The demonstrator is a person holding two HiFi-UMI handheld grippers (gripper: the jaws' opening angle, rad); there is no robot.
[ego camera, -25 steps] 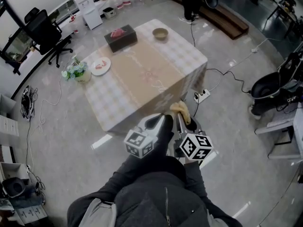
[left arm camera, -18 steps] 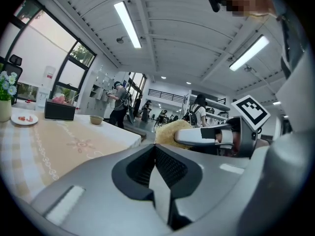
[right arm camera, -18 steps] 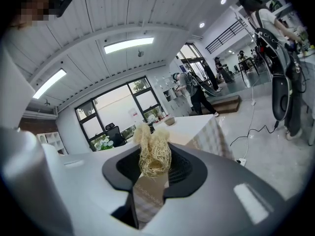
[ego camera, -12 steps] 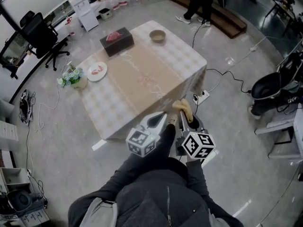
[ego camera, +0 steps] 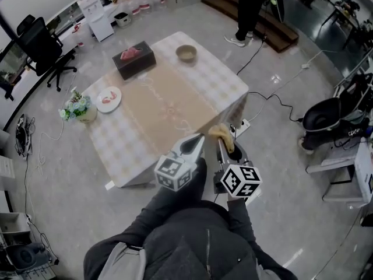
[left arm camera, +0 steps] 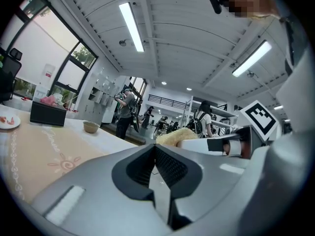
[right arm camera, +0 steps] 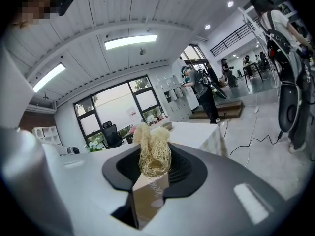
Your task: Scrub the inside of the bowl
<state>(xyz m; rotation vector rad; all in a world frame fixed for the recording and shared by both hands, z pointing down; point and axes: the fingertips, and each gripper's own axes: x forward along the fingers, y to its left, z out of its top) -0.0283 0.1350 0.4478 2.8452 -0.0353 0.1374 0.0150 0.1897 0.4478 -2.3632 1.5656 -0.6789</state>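
A small tan bowl (ego camera: 186, 53) stands near the far corner of the table; the left gripper view shows the bowl (left arm camera: 90, 127) far off. My right gripper (ego camera: 224, 147) is shut on a yellow loofah scrubber (ego camera: 223, 136) with a cardboard tag. The scrubber (right arm camera: 153, 154) sticks up between the jaws of the right gripper (right arm camera: 150, 173). My left gripper (ego camera: 198, 140) is beside it, shut and holding nothing; the left gripper (left arm camera: 155, 149) shows its jaws pressed together. Both grippers are held before the table's near corner, well short of the bowl.
The table (ego camera: 169, 107) has a checked cloth and a beige runner. On it are a black tissue box (ego camera: 133, 59), a plate (ego camera: 108, 98) and a flower vase (ego camera: 77, 108). A power strip (ego camera: 242, 125) and cables lie on the floor. A person (ego camera: 250, 4) stands beyond the table.
Both grippers have moved a little forward toward the table together with the person holding them. The table sits further left in view. Neither grip has changed.
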